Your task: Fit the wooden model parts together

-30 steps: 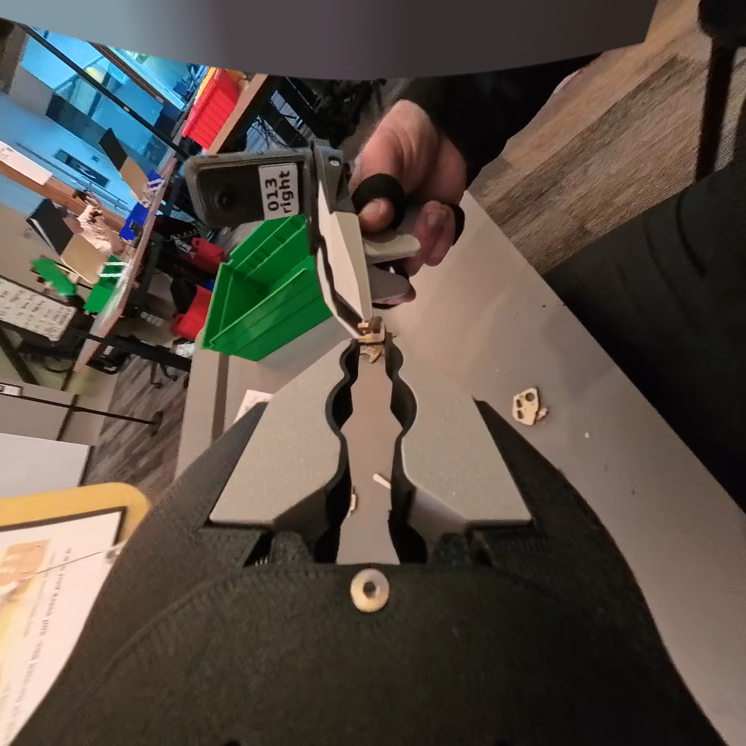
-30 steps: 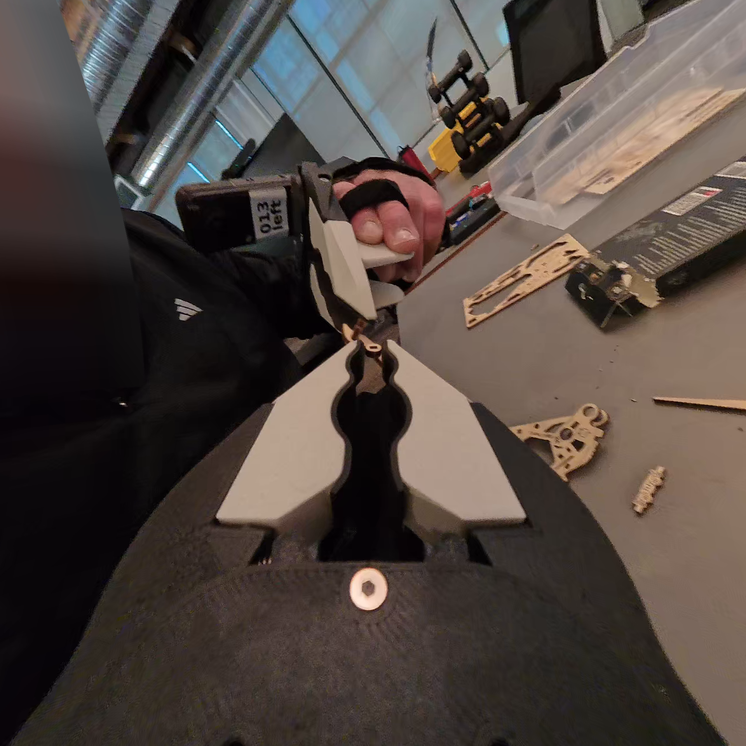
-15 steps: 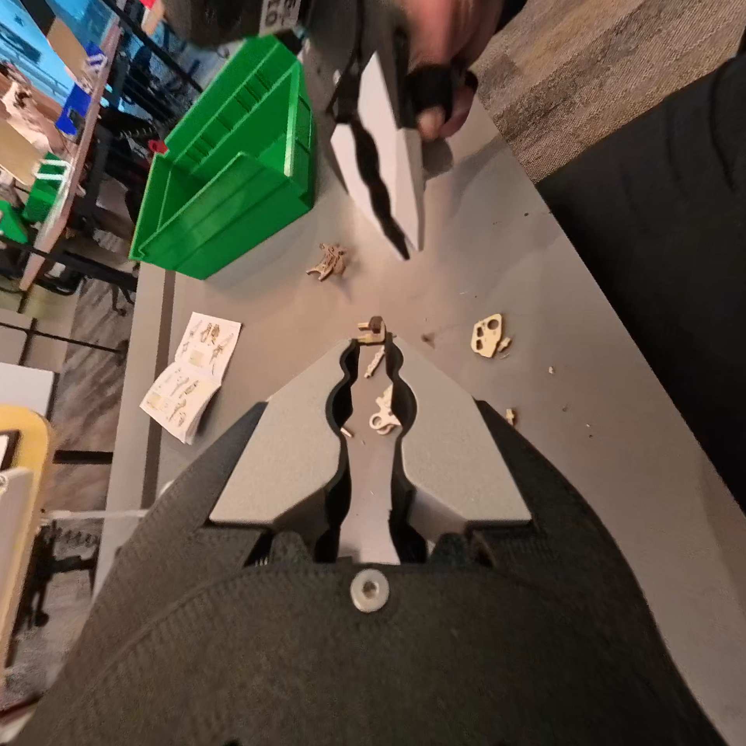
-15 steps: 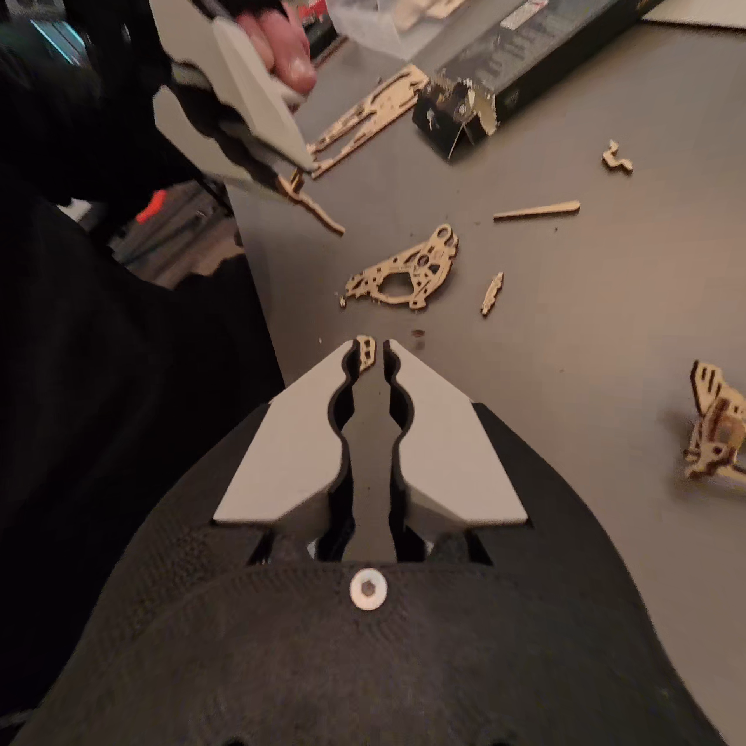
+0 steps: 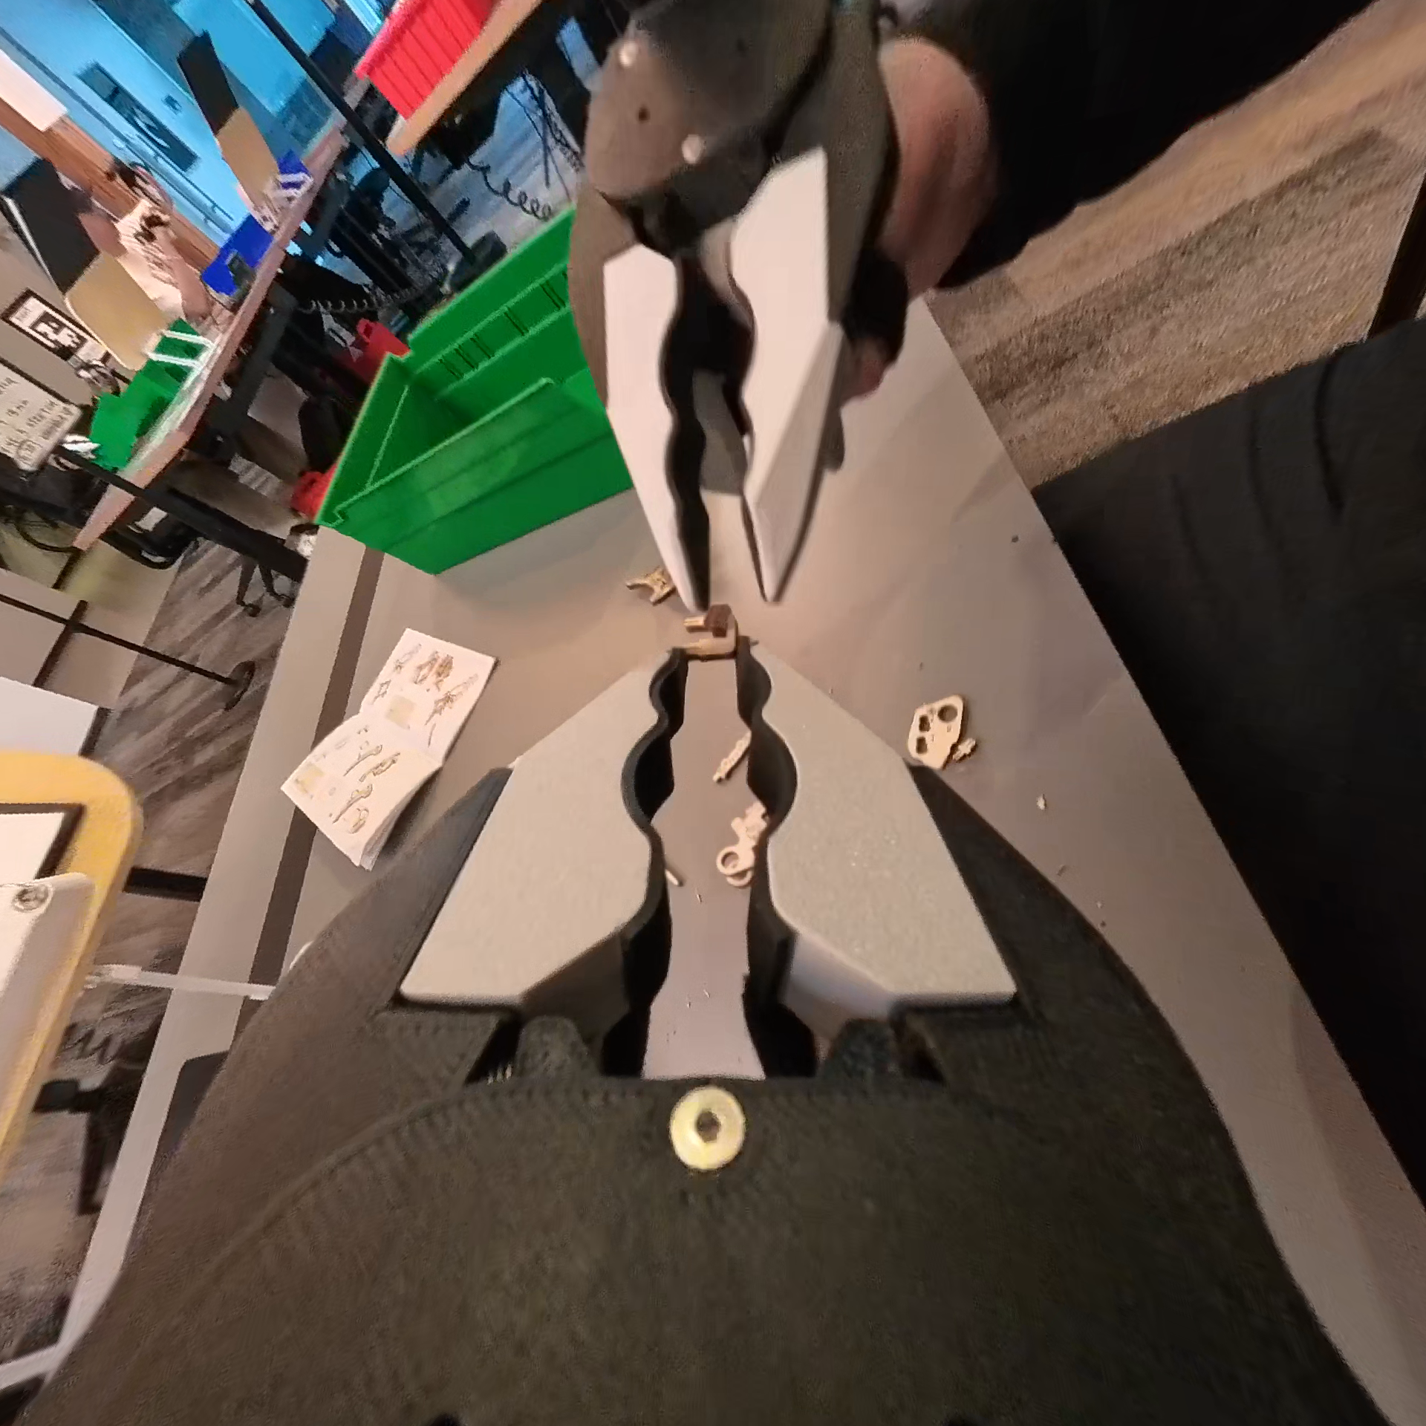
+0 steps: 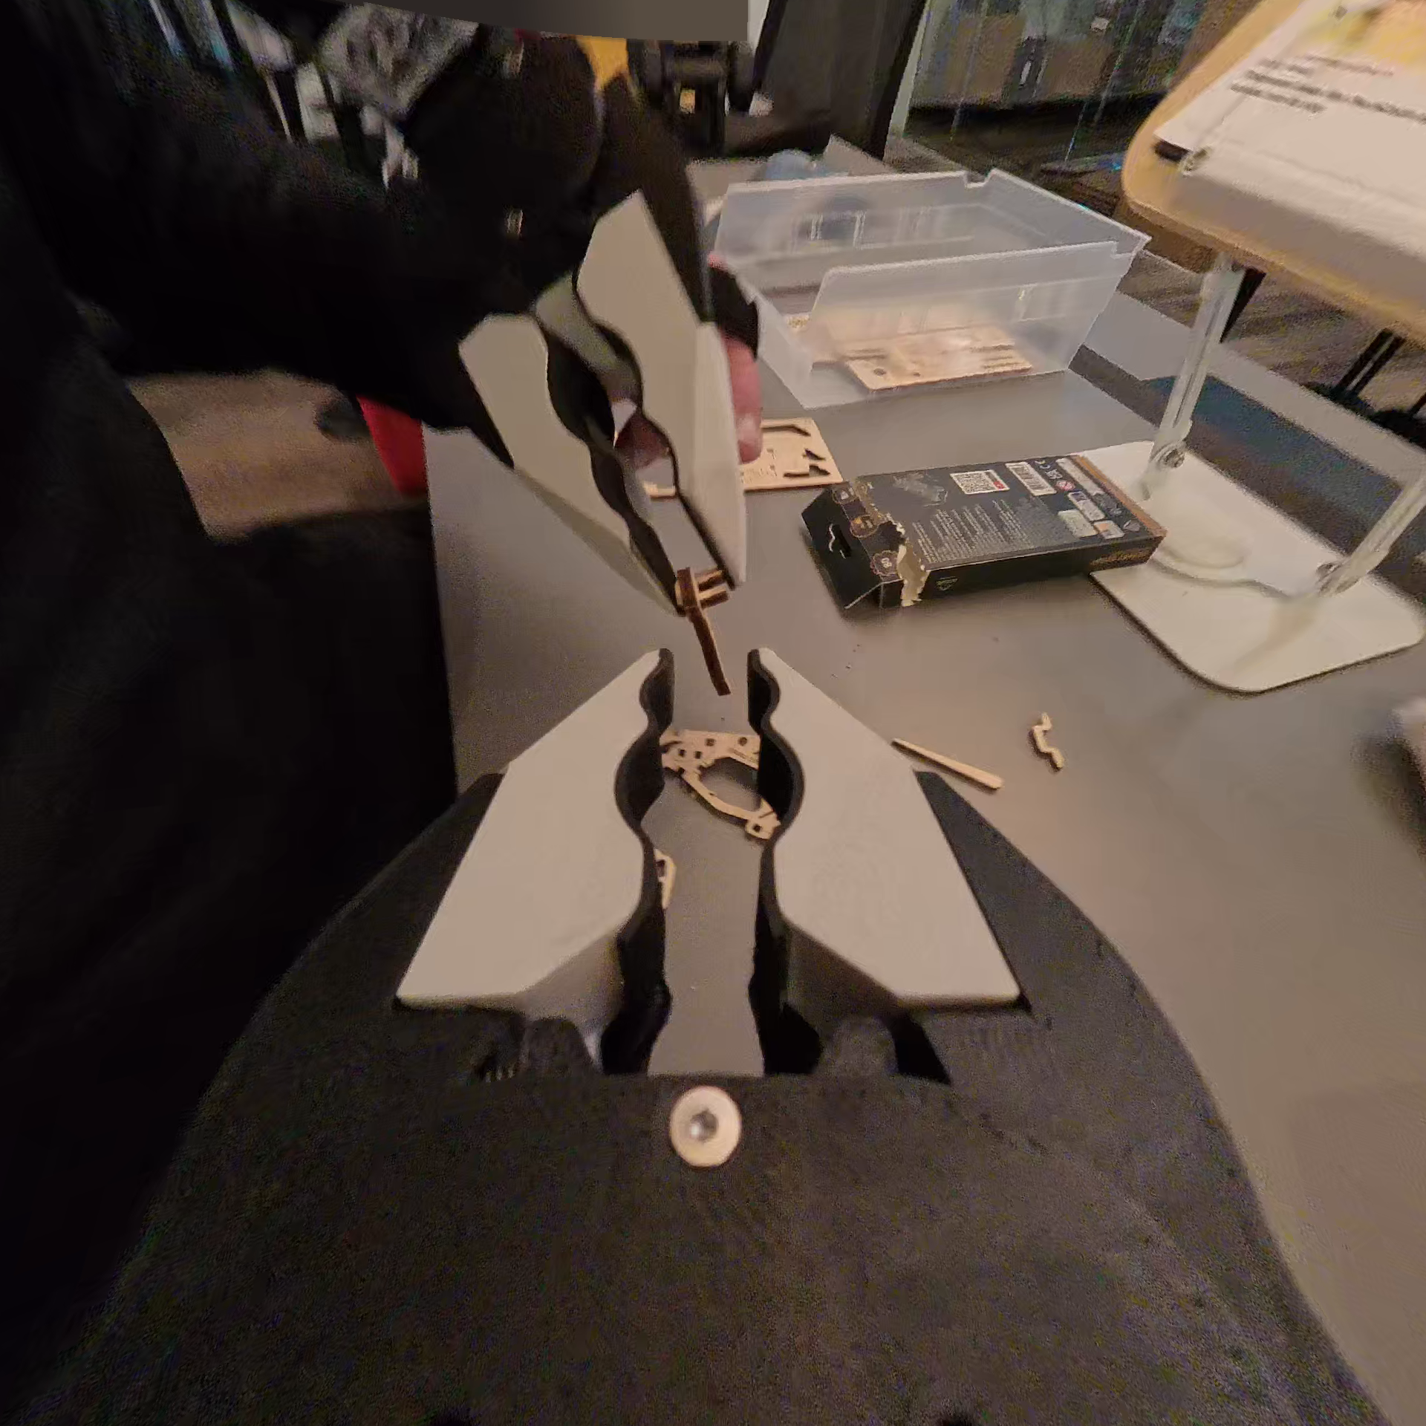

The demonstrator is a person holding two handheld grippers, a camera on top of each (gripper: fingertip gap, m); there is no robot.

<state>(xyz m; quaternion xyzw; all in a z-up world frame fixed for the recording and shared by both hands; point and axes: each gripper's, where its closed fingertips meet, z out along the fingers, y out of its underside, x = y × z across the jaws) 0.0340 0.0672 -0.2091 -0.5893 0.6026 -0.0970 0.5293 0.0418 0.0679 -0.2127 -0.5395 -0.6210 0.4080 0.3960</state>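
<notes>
While the left claw (image 5: pixel 708 654) pinches a small wooden part (image 5: pixel 711 643) at its tips, the right claw (image 6: pixel 708 660) hangs released, nothing between its fingers.

- L claw: clenched on part; seen from R view (image 6: pixel 698 590), part (image 6: pixel 701 617) is a small joined pc w/ a dark strip hanging down, held above tabletop (image 6: pixel 1080 887), tip of strip just above R claw's gap.
- R claw: fingers apart; seen from L view (image 5: pixel 733 598) tips point down, just beyond held part, not touching it.
- Under R claw, on tabletop: flat cut-out frame pc (image 6: pixel 714 779), partly hidden by fingers.
- Near, R view: thin stick (image 6: pixel 945 765); small zigzag pc (image 6: pixel 1047 742).
- Farther, R view: dark box (image 6: pixel 980 525), one end torn open; clear bin (image 6: pixel 926 278) w/ wood sheets inside; offcut sheet (image 6: pixel 787 467) behind L claw; stand base (image 6: pixel 1250 633).
- L view, between fingers: small toothed bit (image 5: pixel 731 758); ringed pc (image 5: pixel 742 845).
- L view, beside: holed plate (image 5: pixel 935 729) to right; leaflet (image 5: pixel 393 752) to left, open; small pc (image 5: pixel 652 584) by green bins (image 5: pixel 478 432).
</notes>
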